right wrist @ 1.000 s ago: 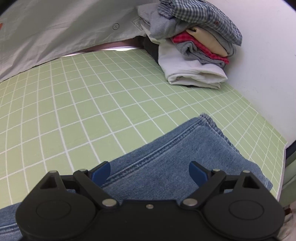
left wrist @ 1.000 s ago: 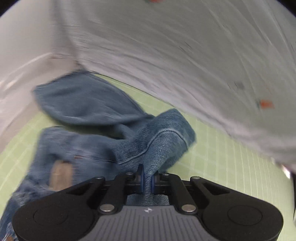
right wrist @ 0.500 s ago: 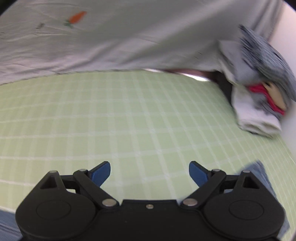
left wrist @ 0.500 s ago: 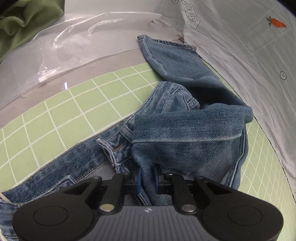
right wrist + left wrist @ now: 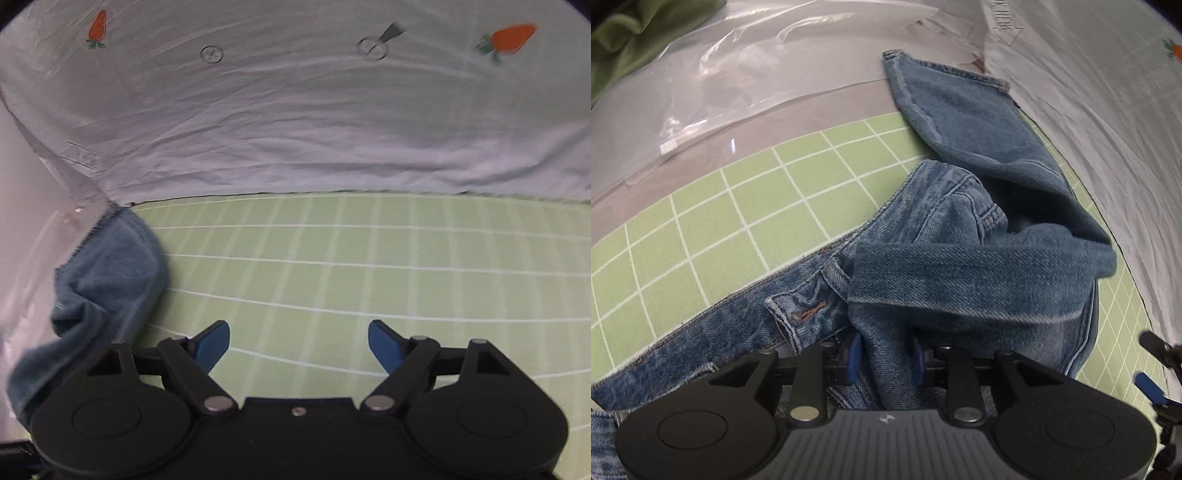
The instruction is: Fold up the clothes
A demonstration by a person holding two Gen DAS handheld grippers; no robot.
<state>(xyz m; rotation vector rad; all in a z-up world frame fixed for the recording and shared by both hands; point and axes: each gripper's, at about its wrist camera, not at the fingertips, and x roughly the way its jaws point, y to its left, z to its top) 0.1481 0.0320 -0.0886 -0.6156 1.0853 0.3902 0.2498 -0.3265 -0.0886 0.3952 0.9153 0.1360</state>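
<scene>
pinching bunched jeans (image 5: 960, 288), left tongs (image 5: 884, 356) sit low.

The jeans (image 5: 960, 266) are lying on the grid mat (image 5: 746, 206), with plastic sheeting (image 5: 738, 74) behind and cloth (image 5: 1108, 110) right.

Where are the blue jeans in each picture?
Left wrist view: the jeans fill the middle and lower part, bunched up, pinched in the left tongs.
Right wrist view: only a bit of them shows at the left edge.
Shared landmark: the green grid mat they lie on.
</scene>
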